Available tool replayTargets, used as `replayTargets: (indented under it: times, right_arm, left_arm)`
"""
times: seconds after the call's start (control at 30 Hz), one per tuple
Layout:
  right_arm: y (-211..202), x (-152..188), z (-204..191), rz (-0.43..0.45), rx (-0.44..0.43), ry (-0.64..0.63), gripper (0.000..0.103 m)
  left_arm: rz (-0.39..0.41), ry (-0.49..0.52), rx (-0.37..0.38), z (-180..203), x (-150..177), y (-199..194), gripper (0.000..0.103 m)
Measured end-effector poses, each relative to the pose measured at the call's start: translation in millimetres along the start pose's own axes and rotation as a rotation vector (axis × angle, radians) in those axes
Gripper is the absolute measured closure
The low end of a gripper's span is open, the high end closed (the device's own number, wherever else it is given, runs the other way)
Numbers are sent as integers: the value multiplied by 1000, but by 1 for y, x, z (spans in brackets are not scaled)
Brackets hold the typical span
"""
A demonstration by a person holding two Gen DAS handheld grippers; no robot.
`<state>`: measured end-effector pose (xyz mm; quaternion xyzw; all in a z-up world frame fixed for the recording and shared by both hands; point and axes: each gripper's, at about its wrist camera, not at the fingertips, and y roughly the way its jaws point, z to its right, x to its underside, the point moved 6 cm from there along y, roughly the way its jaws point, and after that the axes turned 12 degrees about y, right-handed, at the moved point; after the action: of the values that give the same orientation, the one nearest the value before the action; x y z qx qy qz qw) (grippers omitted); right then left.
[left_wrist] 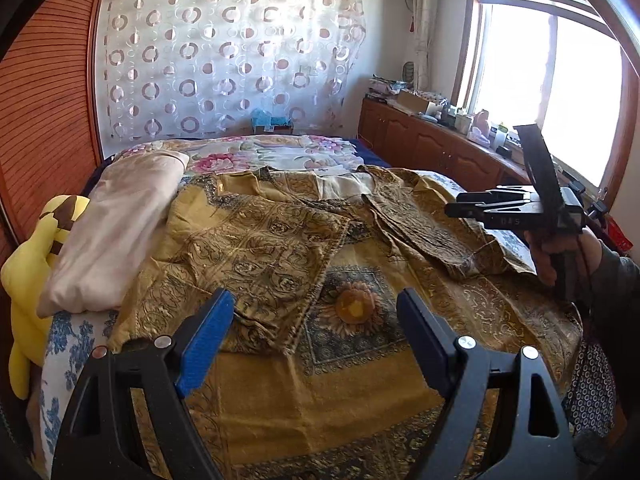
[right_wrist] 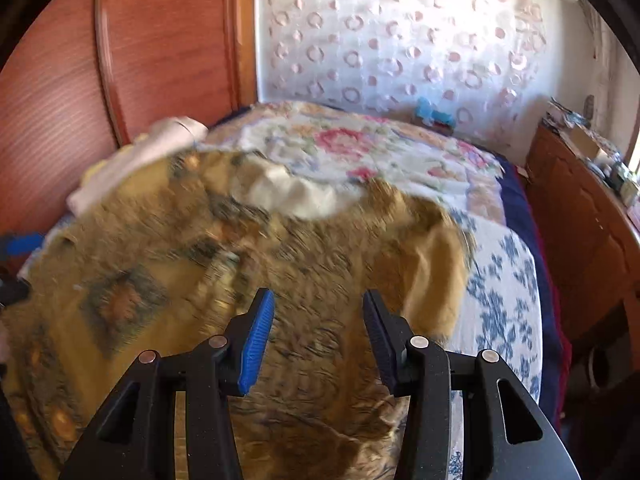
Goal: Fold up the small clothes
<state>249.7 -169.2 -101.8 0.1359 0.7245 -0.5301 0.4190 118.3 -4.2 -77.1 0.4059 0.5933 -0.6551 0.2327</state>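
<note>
Left gripper (left_wrist: 316, 316) fingers apart over gold patterned cloth (left_wrist: 280, 240) on bed (left_wrist: 516, 240).

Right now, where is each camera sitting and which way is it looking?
Left wrist view: sits on the left gripper, looks down across the bed at the gold patterned cloth; shows the right gripper and the hand holding it.
Right wrist view: sits on the right gripper, jaws apart over the blurred cloth.
Both share the cloth, circle-patterned curtain and floral quilt.
</note>
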Motion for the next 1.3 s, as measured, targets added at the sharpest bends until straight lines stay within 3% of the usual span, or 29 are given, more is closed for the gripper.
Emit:
replayTargets:
  times: [0.13,0.2,0.33,0.43,0.7,0.83,0.9,1.0,1.17,1.3]
  right_arm:
    - [21,-8,12,-8,4,46,50]
    - [28,-13,18,-3,23,54,31]
    - [45,-19,36,-10,86,63,31]
    - [58,-18,45,-43,110,95,31]
    - [72,-23,39,-73,74,121,27]
    - [72,-23,41,-74,87,113,23]
    - [73,-22,44,-75,77,116,21]
    - [71,-17,47,-73,79,114,20]
    - [73,-16,50,-73,75,116,19]
    - [73,-16,49,-74,75,115,18]
  left_arm:
    - [-40,30,-51,-21,-11,17,18]
    - [-55,34,-58,-30,-14,23,18]
    - [-93,42,-90,-56,-25,45,18]
    - [-115,21,-69,-72,-31,59,18]
    - [-193,-40,-48,-114,-52,96,19]
    - [-225,-20,-53,-126,-60,114,29]
    - [-232,-18,-17,-128,-61,121,42]
    - [-255,-14,-7,-133,-61,136,48]
    - [-303,15,-49,-140,-62,156,48]
    - [-339,-10,-35,-147,-58,168,48]
